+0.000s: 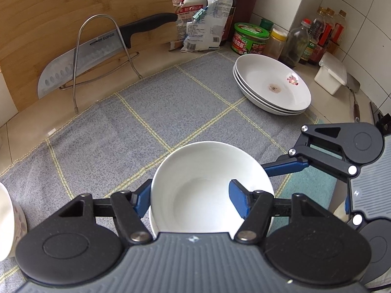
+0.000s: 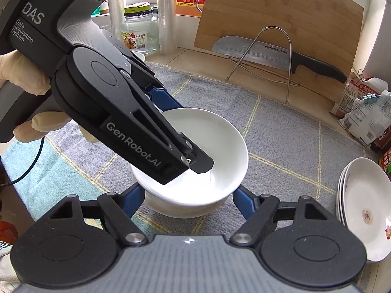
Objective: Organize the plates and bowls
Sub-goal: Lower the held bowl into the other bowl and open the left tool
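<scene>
A white bowl [image 1: 195,195] sits nested in a second white bowl [image 2: 183,208] on the grey checked cloth [image 1: 122,134]. My left gripper [image 1: 190,200] stands open over the top bowl's rim. One blue finger [image 1: 141,200] is outside the left wall and the other is inside the bowl, clear of the wall. From the right wrist view, that inner finger [image 2: 198,164] reaches down into the top bowl [image 2: 220,146]. My right gripper [image 2: 188,202] is shut on the lower bowl, with a finger [image 2: 133,201] against each side under the upper rim.
A stack of three white plates [image 1: 271,85] [image 2: 364,210] lies on the cloth's far right. Behind stand a wire rack with a cleaver [image 1: 80,61], a bamboo board [image 1: 61,12], food bags, jars and bottles [image 1: 249,39]. A patterned bowl [image 1: 7,219] shows at the left edge.
</scene>
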### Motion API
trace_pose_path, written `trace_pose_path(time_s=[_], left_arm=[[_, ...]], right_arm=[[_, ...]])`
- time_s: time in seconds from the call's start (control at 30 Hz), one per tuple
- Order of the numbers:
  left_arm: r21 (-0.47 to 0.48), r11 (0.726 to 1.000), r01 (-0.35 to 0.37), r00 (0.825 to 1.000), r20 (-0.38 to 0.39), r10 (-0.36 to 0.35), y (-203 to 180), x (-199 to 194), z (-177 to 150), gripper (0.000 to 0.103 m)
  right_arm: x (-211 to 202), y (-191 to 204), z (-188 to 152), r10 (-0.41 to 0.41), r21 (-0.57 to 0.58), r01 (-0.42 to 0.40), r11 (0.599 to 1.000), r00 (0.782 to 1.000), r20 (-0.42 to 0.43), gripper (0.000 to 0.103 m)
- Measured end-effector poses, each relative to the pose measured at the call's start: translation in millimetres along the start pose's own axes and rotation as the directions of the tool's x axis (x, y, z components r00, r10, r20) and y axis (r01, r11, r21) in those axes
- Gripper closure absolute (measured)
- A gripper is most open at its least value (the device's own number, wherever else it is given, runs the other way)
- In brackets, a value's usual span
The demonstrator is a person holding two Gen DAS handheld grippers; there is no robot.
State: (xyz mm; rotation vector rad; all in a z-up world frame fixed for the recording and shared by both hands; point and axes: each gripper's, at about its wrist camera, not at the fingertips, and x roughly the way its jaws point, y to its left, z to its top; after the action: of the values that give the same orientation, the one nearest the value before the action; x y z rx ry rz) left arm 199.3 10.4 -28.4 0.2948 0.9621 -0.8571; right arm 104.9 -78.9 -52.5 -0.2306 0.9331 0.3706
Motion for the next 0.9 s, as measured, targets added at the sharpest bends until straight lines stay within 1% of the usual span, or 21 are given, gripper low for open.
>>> trace_pose_path(time_s=[0.4, 0.77, 0.83, 0.9], left_arm=[[-0.008, 1.0, -0.003, 1.0, -0.008, 0.003, 2.2, 2.8, -1.4, 0.038], [-0.013, 1.0, -0.013, 1.0, 0.011, 0.013, 5.1, 1.6, -3.5, 0.038], [-0.015, 1.0, -0.011, 1.0, 0.02, 0.011, 5.4, -0.3, -4.0, 0.037], [-0.02, 1.0, -0.012, 0.999, 0.034, 0.013, 5.7, -3.3, -4.5, 0.036]], right_arm=[[5.1, -2.4, -0.8, 0.024, 0.011, -0.024, 1.0, 1.0, -0.01, 0.021], [7.8, 1.2, -1.8, 0.023, -0.008, -0.023, 1.0, 1.0, -0.009, 0.02], [5.5, 0.4, -2.3, 0.031, -0.004, -0.031, 1.0, 1.0, 0.001, 0.015], [-0.3, 0.9, -1.9, 0.029, -0.007, -0.029, 1.0, 0.999, 0.029, 0.002]])
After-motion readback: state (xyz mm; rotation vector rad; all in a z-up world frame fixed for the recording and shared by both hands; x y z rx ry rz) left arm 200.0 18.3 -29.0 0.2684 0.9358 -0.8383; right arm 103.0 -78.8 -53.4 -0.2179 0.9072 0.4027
